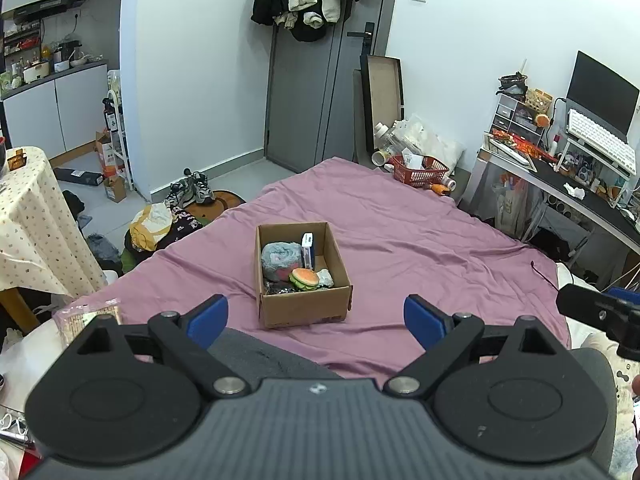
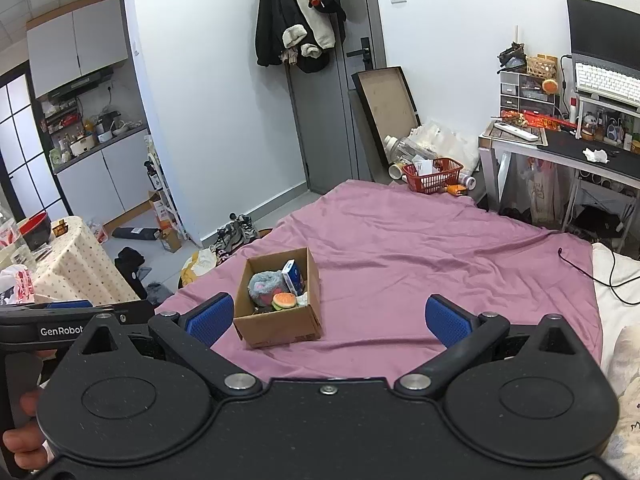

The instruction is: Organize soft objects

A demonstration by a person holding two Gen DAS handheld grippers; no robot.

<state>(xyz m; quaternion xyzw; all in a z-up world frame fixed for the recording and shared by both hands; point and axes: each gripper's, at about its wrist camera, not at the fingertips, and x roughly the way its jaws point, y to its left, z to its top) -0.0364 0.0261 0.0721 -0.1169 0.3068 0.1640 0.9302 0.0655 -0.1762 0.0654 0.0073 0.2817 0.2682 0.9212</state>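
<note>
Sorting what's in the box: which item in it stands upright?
The blue and white carton, standing on end against the cardboard box's far wall; the grey plush and burger toy lie low.

Box (image 1: 304, 280) mid-bed (image 1: 420, 240); burger toy (image 1: 305, 278) inside, basket (image 1: 420, 170) behind.

A brown cardboard box (image 1: 304, 304) sits on a mauve-pink bedsheet (image 1: 420, 248); inside, a grey fluffy plush (image 1: 280, 258), an orange, green and tan burger toy (image 1: 305, 278); black claws with blue pads (image 1: 210, 318); red basket (image 1: 420, 170); cream dotted tablecloth (image 1: 28, 220).
</note>
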